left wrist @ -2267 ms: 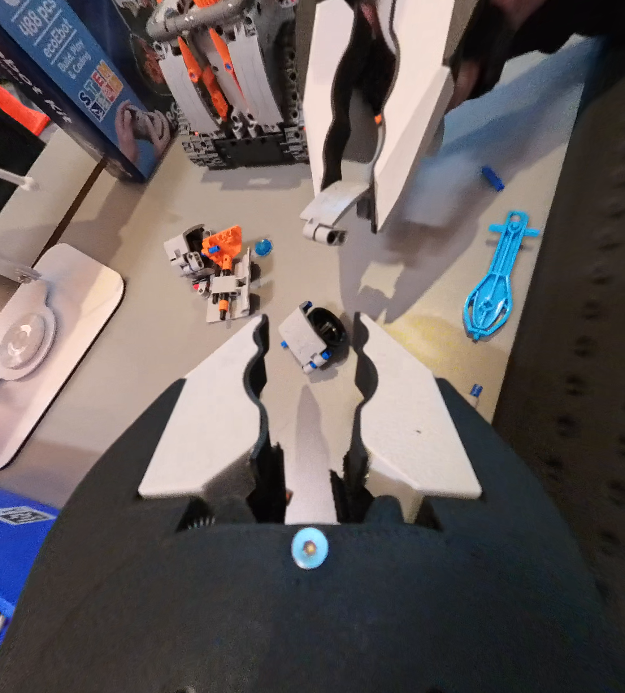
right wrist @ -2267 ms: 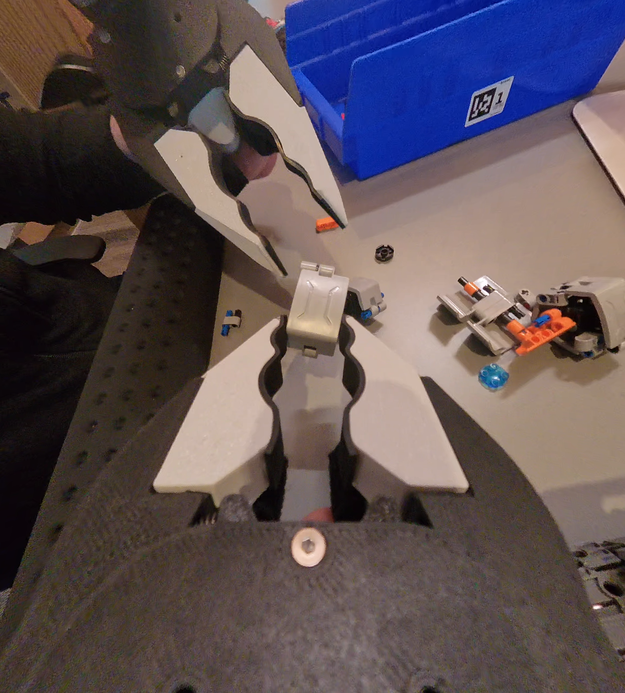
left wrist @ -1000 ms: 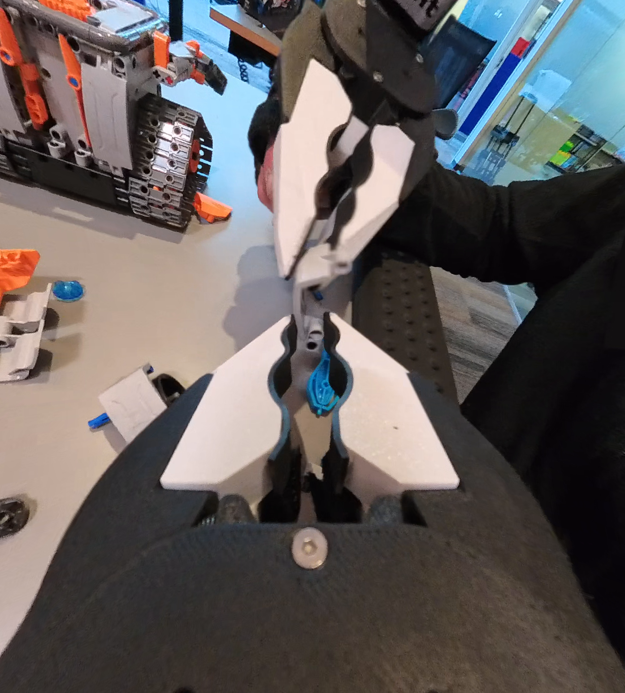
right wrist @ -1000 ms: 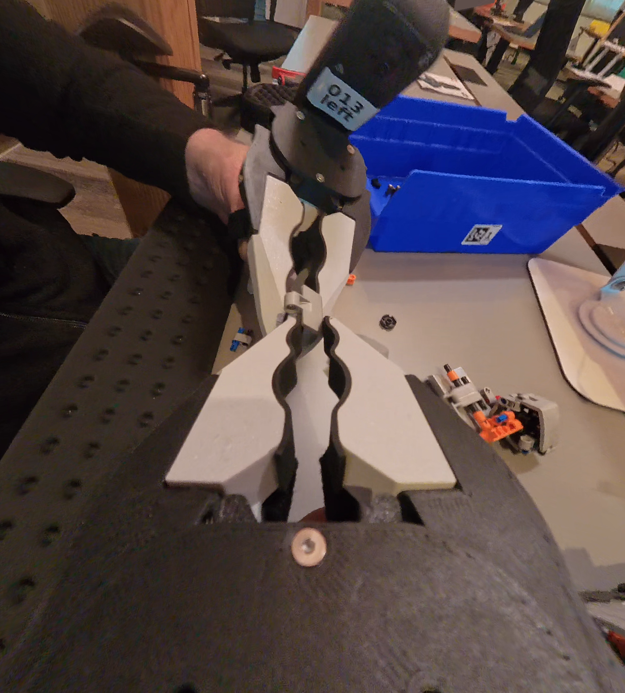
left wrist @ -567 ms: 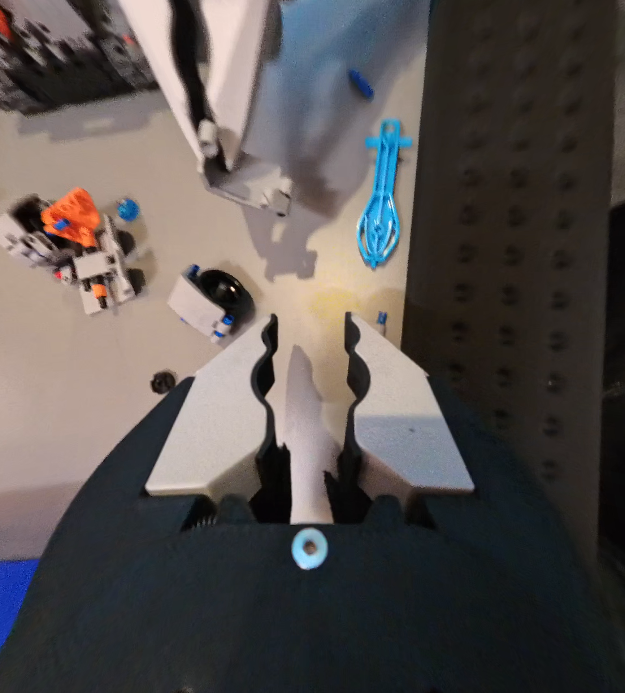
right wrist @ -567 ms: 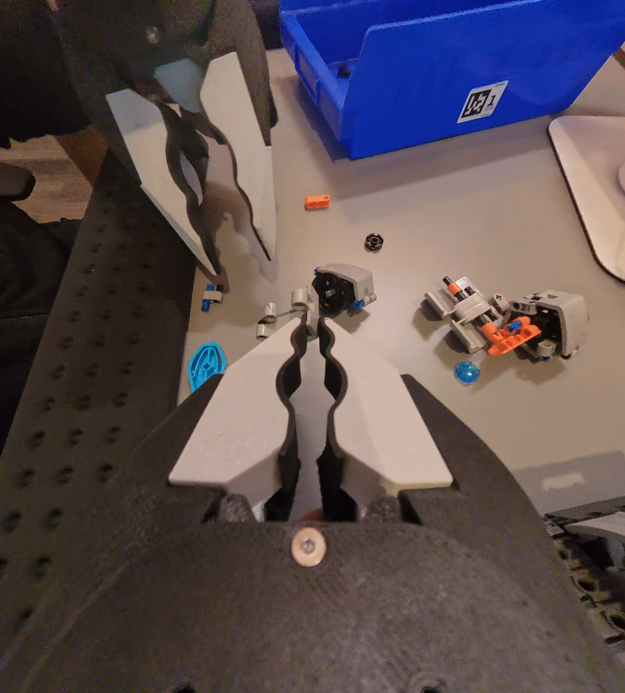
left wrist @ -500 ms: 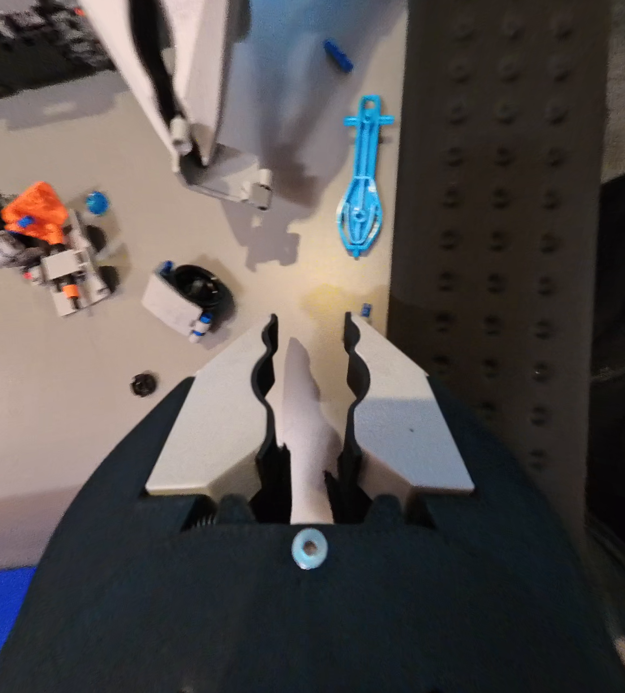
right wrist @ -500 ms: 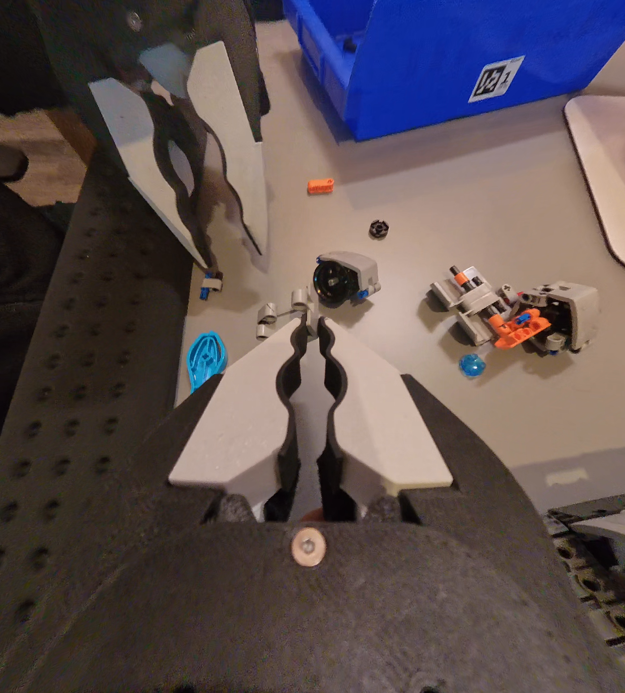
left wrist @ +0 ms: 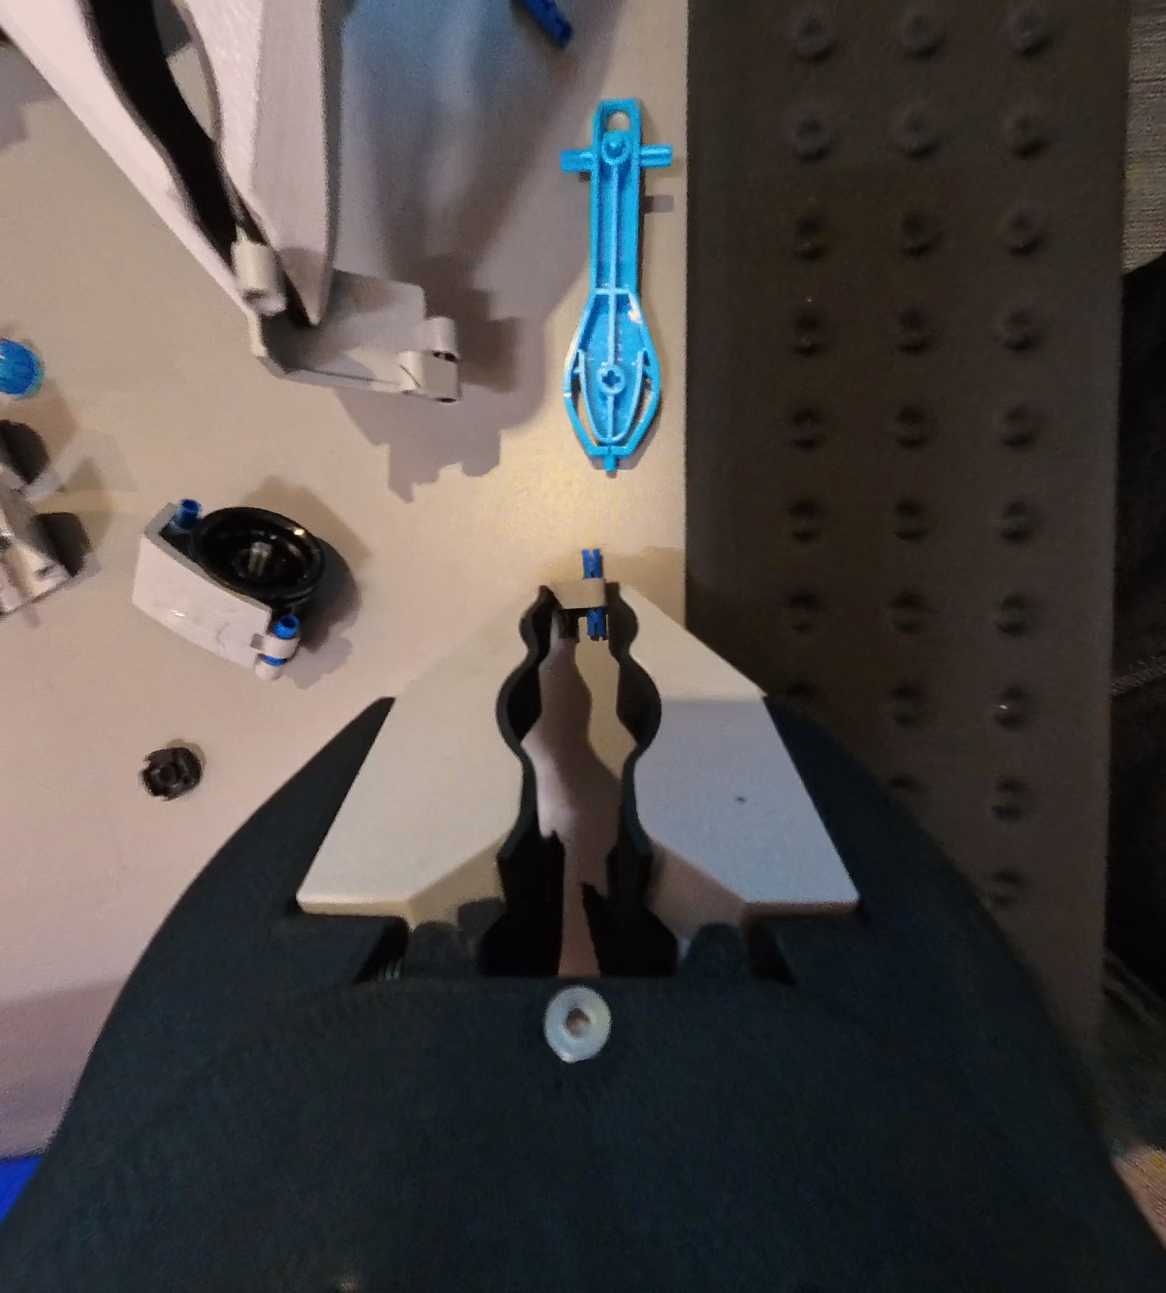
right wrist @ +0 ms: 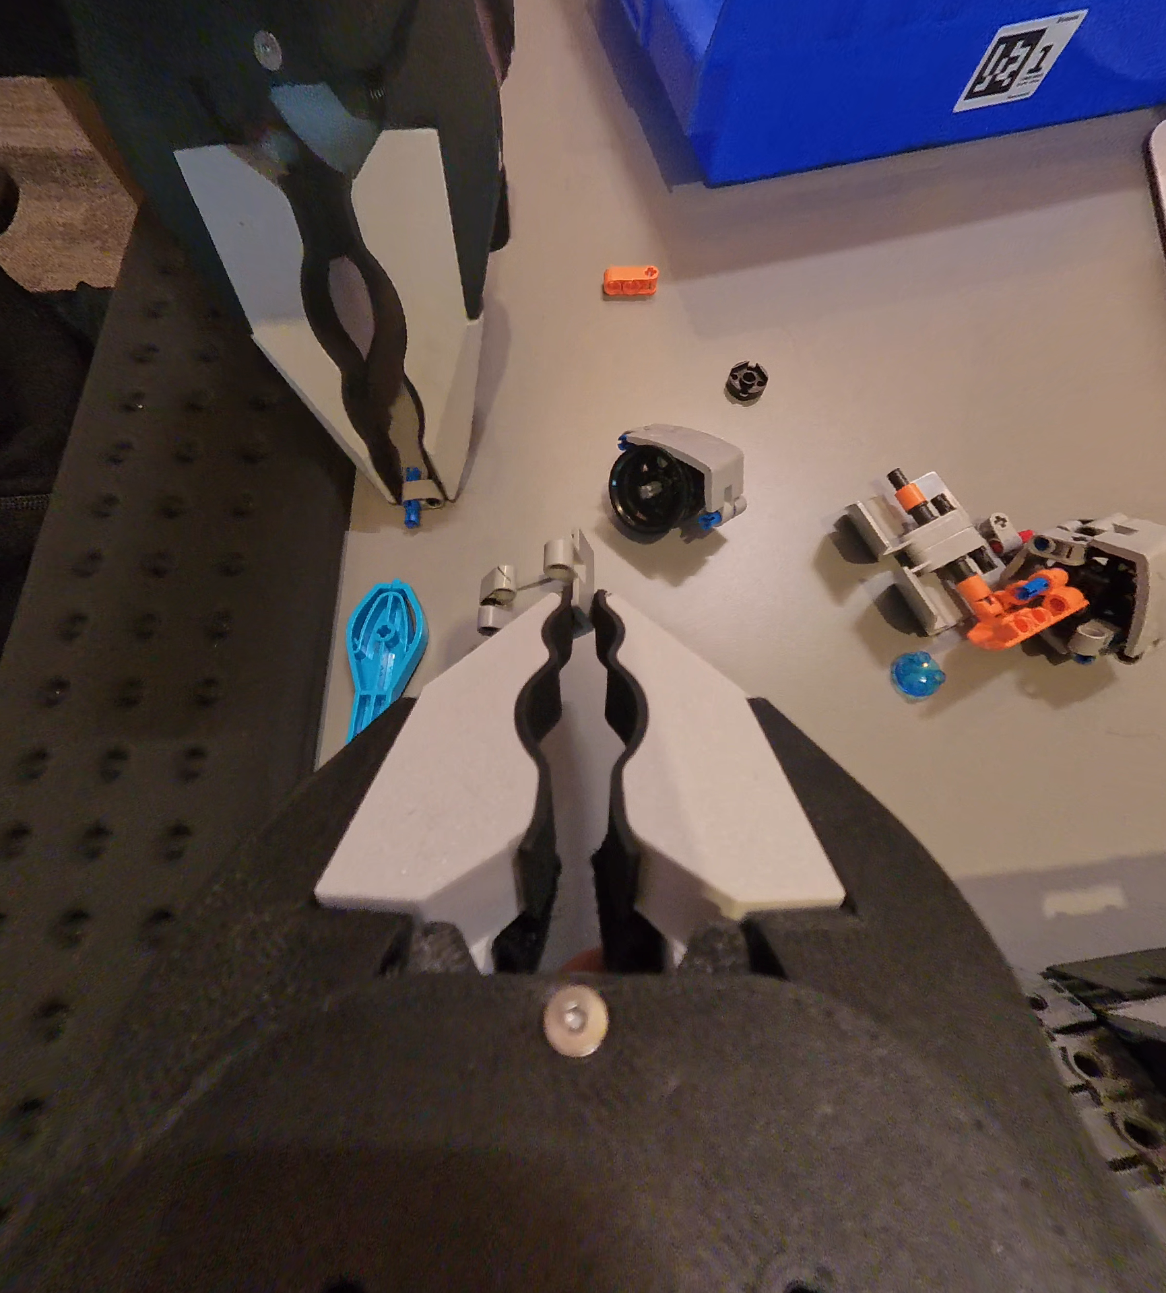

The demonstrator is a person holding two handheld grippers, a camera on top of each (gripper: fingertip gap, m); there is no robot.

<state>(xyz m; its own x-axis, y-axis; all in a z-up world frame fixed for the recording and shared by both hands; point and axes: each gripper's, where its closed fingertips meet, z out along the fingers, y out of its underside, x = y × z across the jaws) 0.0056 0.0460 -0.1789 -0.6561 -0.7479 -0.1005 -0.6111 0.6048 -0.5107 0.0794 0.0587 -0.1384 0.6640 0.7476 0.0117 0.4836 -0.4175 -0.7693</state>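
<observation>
Table (right wrist: 881,336), grey, bears loose building-kit parts; a blue bin (right wrist: 811,84) stands at its far edge and a black perforated strip (right wrist: 146,630) runs along its left side.

Right gripper (right wrist: 583,603): jaws drawn almost together, pinching the thin edge of a grey panel (right wrist: 569,560) that rests on or just above the table, near the strip.

Left gripper (left wrist: 581,619): jaws closed on a small grey connector (left wrist: 583,593) with a blue pin through it, tips down at the table edge, just beside the strip.

Grey-and-orange assembly (right wrist: 1021,588) lies well to the right; a grey block with a black wheel (right wrist: 671,483) lies between it and the grippers. A blue tool (right wrist: 384,644) lies along the strip, near the panel. Smaller parts: orange piece (right wrist: 629,280), black round piece (right wrist: 746,381), clear blue stud (right wrist: 916,675).

Hidden or unclear: the right gripper's own fingers cover most of the panel and half the tool; the left wrist view is blurred about the panel; whether the connector has left the table cannot be told; the bin's contents are cut off.
</observation>
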